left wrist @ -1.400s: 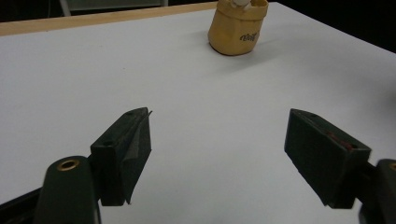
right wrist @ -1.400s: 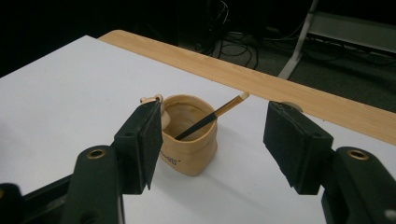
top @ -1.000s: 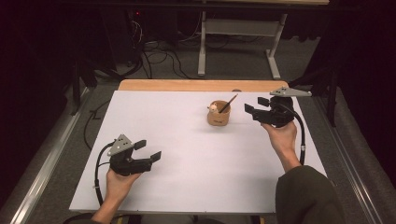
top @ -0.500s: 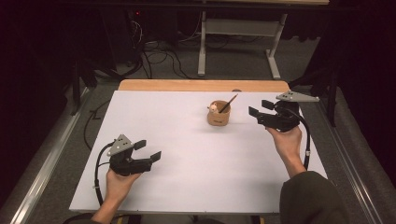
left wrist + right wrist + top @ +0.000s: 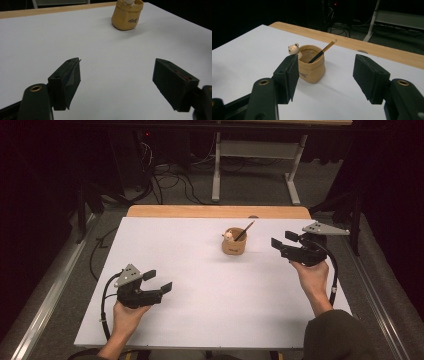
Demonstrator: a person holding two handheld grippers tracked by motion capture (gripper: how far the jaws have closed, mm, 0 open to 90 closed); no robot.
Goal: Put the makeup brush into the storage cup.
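Note:
A small tan pot (image 5: 233,244) with a little bear figure (image 5: 293,48) on its rim stands on the white table top (image 5: 200,310), right of centre. A dark pencil (image 5: 323,50) leans inside it, tip down. My right gripper (image 5: 284,241) hovers open to the right of the pot, jaws pointing at it with a gap between; in the right gripper view the pot (image 5: 311,64) sits just beyond the left jaw. My left gripper (image 5: 159,281) rests open near the front left, empty, with the pot (image 5: 127,14) far ahead.
A wooden strip (image 5: 217,211) runs along the table's far edge. Beyond it are a metal stand (image 5: 255,165) and cables (image 5: 165,175) on the floor. A metal rail (image 5: 45,300) runs along the left side.
My right gripper has drifted rightward and a little toward the near side, away from the pot. The left gripper has kept still.

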